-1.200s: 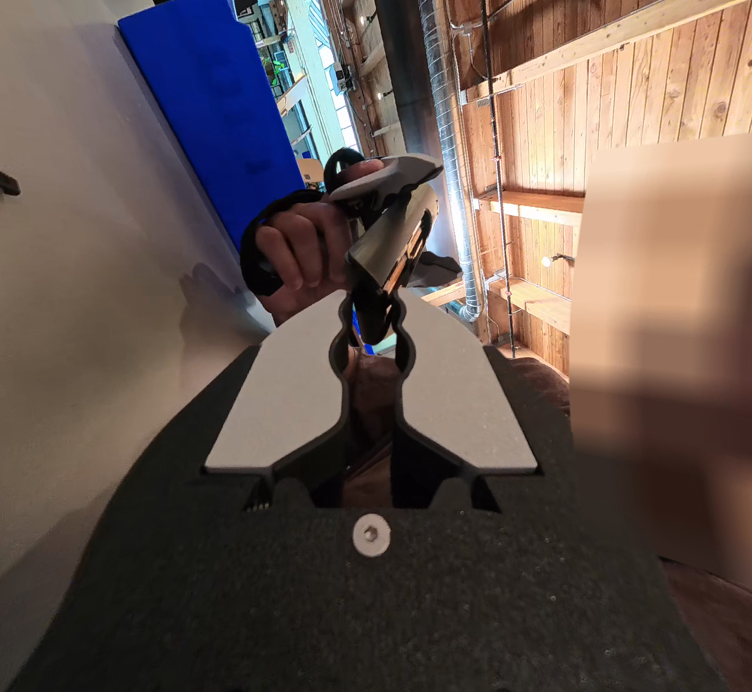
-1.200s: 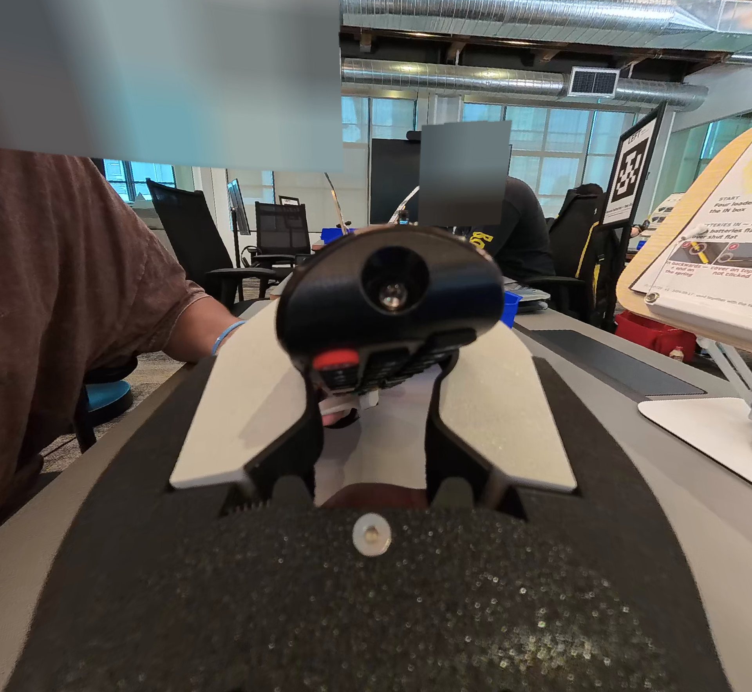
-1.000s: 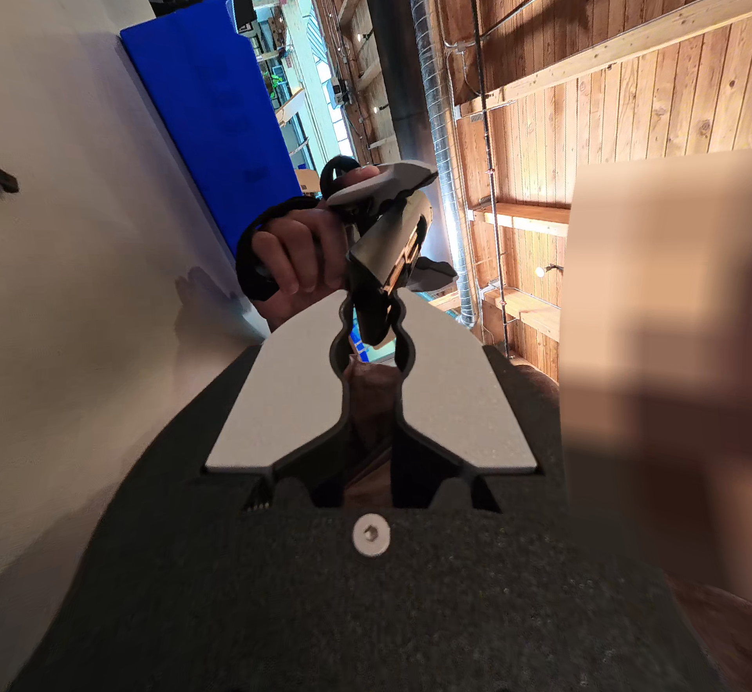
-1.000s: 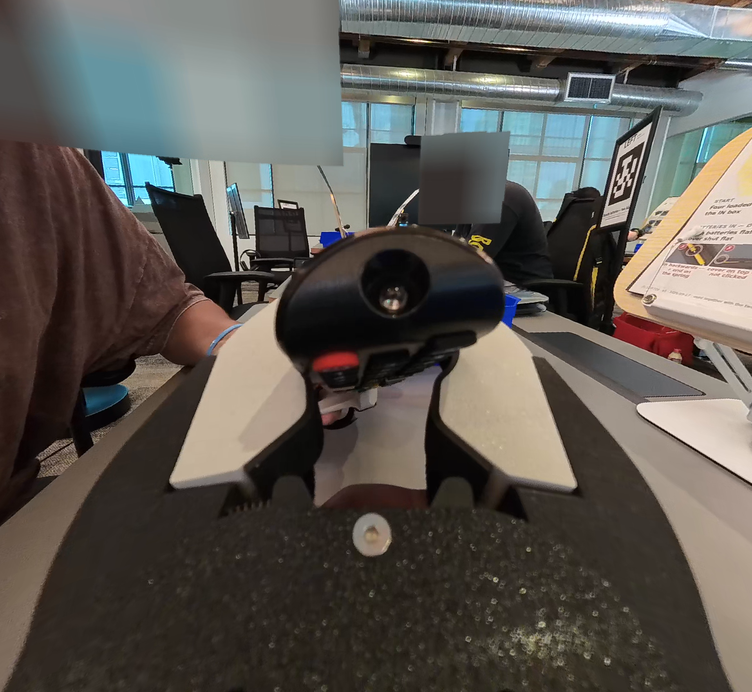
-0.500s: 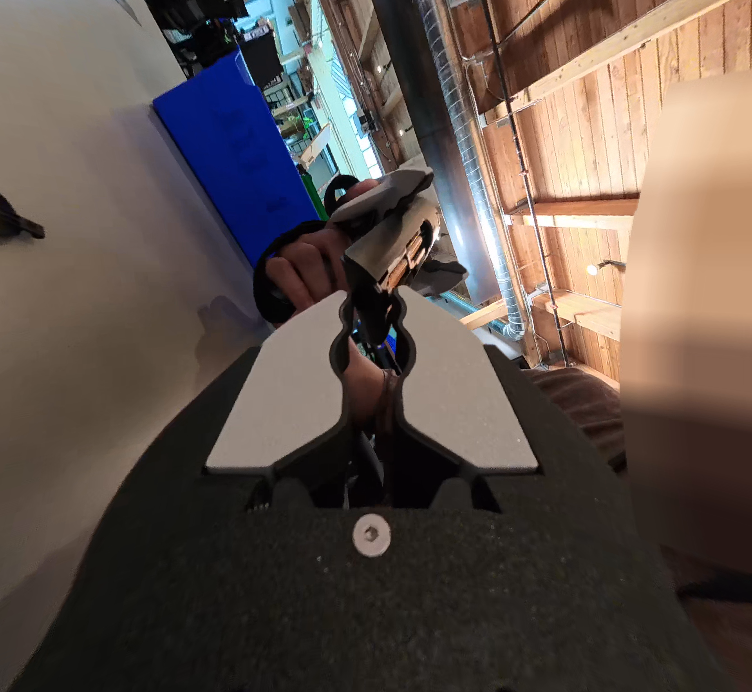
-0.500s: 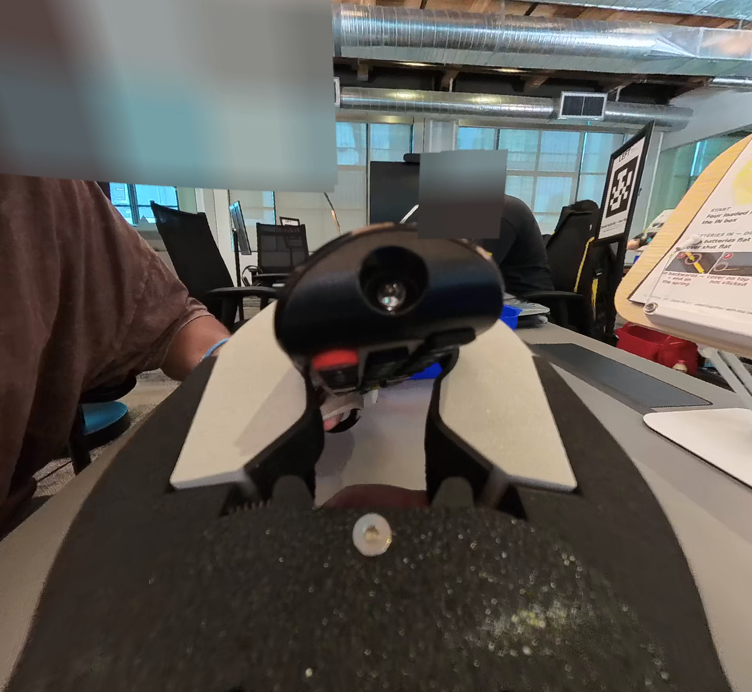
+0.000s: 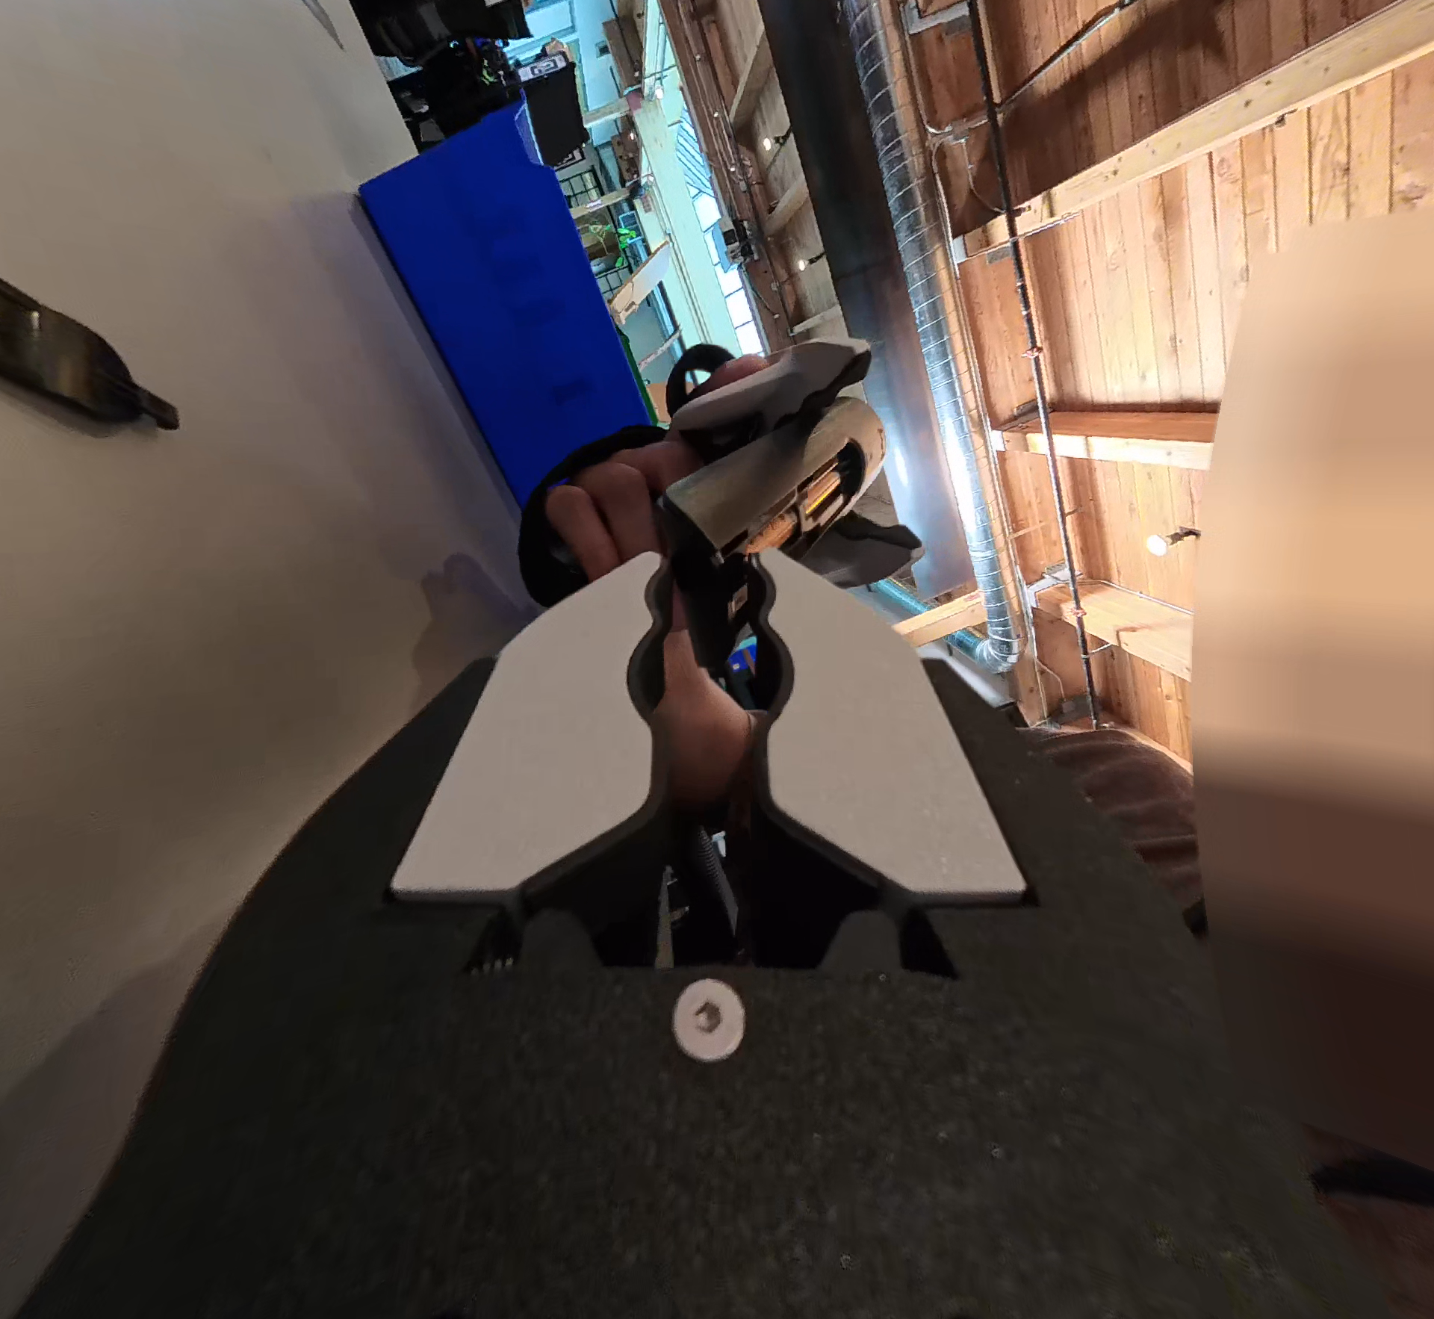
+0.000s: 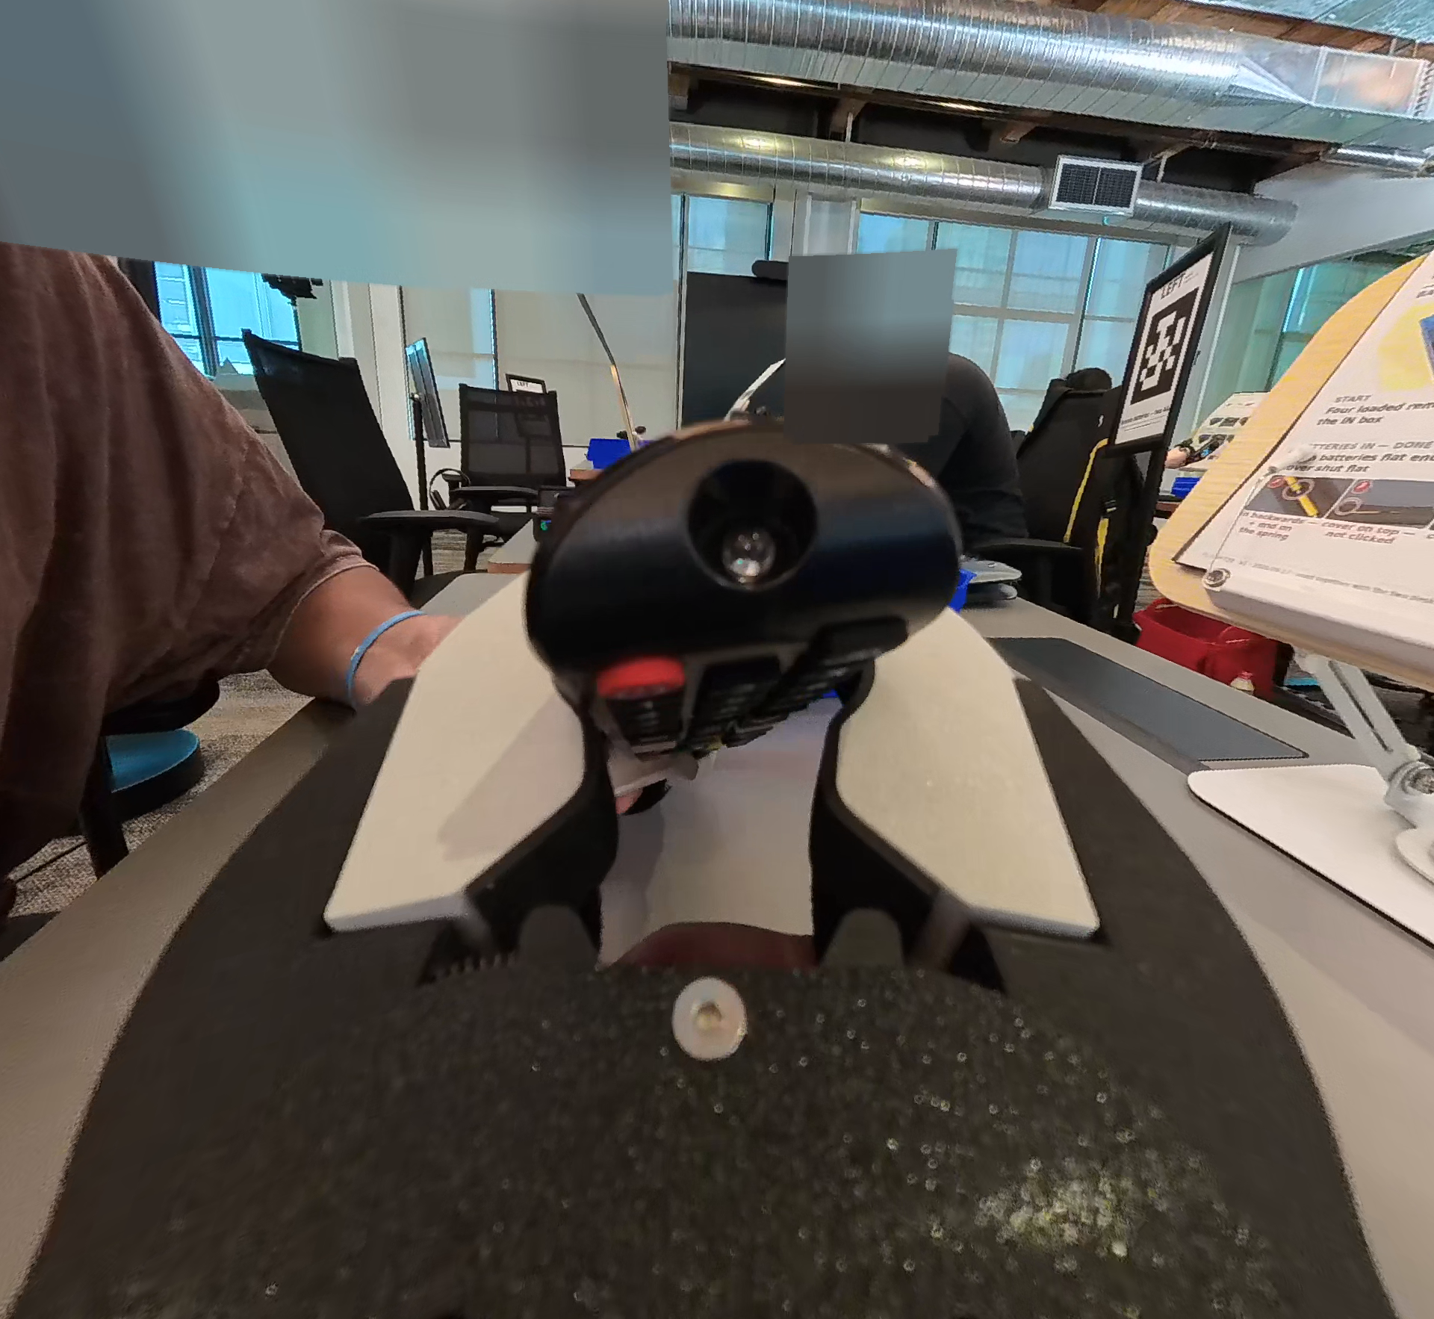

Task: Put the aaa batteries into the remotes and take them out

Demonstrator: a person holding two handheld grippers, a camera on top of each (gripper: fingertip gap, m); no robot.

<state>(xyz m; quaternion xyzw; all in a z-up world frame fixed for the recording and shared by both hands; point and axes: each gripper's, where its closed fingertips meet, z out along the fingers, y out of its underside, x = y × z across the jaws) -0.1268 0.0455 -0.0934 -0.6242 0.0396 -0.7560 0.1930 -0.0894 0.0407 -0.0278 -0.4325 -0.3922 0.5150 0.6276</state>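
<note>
Wooden ceiling boards (image 7: 1241, 211) and a ribbed metal duct (image 7: 916, 273) fill the right half of the left wrist view, which is rolled sideways; a pale table surface (image 7: 155, 583) runs down the left, with a blue bin (image 7: 504, 304) at upper centre. Left gripper (image 7: 710, 583): jaws narrow, closed on the near end of the remote (image 7: 768, 498) at frame centre. Battery bay of the remote is uncovered, with something orange-gold inside. Beyond it, a hand (image 7: 613, 521) grips the other tool.

Right wrist view: open office, black chairs (image 8: 497, 459), windows behind, an instruction sheet on a stand (image 8: 1335, 506) at right edge. Right gripper (image 8: 718, 669) clamps the remote (image 8: 745, 544) at mid-width, at frame centre, its rounded end facing the lens, red button (image 8: 640, 676) on the underside. Brown sleeve (image 8: 132, 506) at left.
</note>
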